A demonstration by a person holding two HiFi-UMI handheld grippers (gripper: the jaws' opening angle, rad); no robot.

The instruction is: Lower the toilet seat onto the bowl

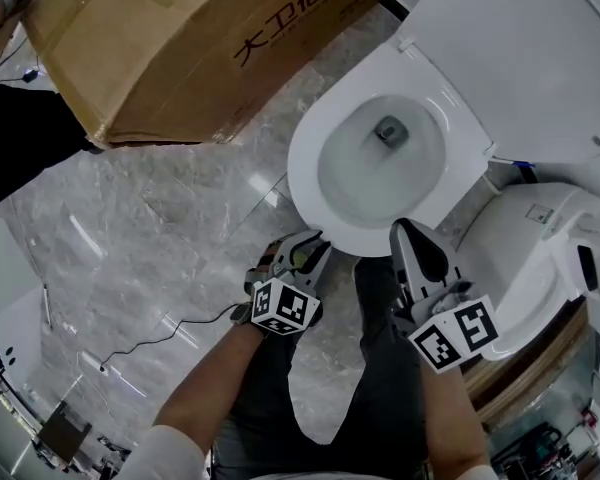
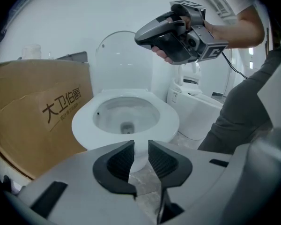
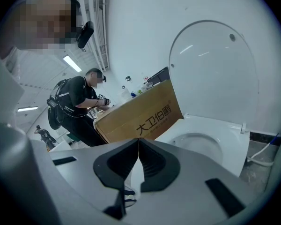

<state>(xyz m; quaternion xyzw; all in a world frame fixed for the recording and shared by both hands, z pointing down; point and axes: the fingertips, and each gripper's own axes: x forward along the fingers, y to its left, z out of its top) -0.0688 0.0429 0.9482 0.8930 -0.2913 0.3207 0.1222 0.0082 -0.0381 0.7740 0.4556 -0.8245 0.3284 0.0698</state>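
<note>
The white oval toilet cover (image 1: 540,58) stands raised against the pale wall, hinged along the back of the white ceramic bowl (image 1: 315,158). A broad white ring already seems to lie flat on the bowl's rim, so I judge the upright cover to be the part still to come down. Its long axis runs up from the hinge line to a free top edge.

In the head view both tools sit at the near side of the bowl, with the open bowl between them and the cover. The cover lies ahead and to the right, well apart from either tool.

The right tool (image 1: 405,230) is the nearer one. It sits on the cover's side, and the left gripper view shows it held high, about level with the cover's upper half. Its own view looks straight at the cover's inner face (image 3: 215,74). Its jaws meet at the tips and hold nothing.

The left tool (image 1: 302,243) is lower and faces the bowl's front rim. Its jaws stand a narrow gap apart, with only the bowl and the grey marble floor (image 1: 160,228) showing through.

Judging from this, the move calls for a reach forward over the bowl to the cover's free top edge, then tipping it toward the person. A brown cardboard box (image 1: 180,48) stands just beside the bowl on the left, clear of that path.
</note>
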